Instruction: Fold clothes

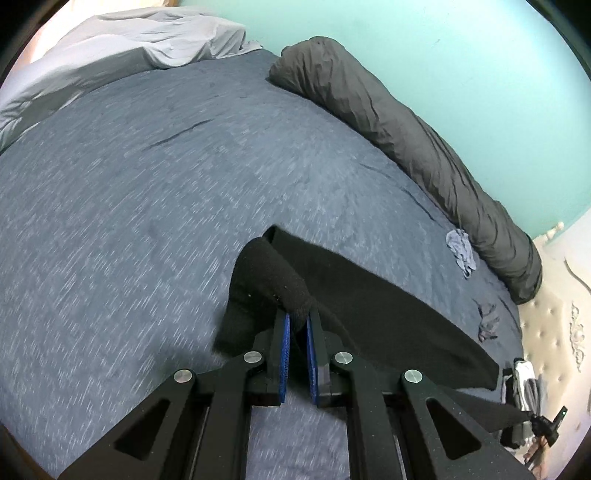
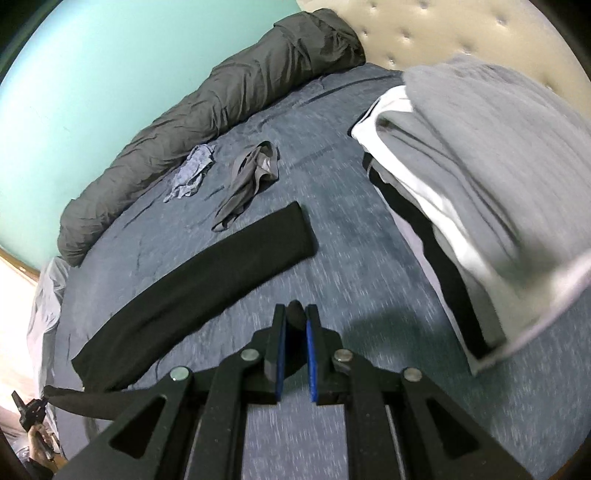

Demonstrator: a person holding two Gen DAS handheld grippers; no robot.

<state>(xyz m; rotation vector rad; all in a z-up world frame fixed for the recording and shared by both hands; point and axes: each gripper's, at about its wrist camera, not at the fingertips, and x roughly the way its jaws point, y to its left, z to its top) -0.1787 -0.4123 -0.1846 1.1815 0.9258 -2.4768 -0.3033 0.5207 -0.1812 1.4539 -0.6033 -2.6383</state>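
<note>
A long black garment (image 2: pixel 207 273) lies partly on the blue-grey bed sheet (image 1: pixel 147 221), and one edge of it is stretched between my two grippers. My left gripper (image 1: pixel 298 317) is shut on a bunched end of the black garment (image 1: pixel 369 295), with cloth draped over its fingertips. My right gripper (image 2: pixel 295 317) is shut on the other end, where a small tuft of black cloth shows between the blue pads. Each gripper appears small in the other's view: the right gripper (image 1: pixel 546 424) at the lower right, the left gripper (image 2: pixel 31 410) at the lower left.
A dark grey rolled duvet (image 2: pixel 207 107) lies along the teal wall. A crumpled pale blue cloth (image 2: pixel 192 173) and a grey garment (image 2: pixel 251 177) lie beyond the black one. A stack of folded clothes (image 2: pixel 480 177) sits by the tufted headboard (image 2: pixel 443 33). Light grey bedding (image 1: pixel 129 48) is heaped at the bed's far end.
</note>
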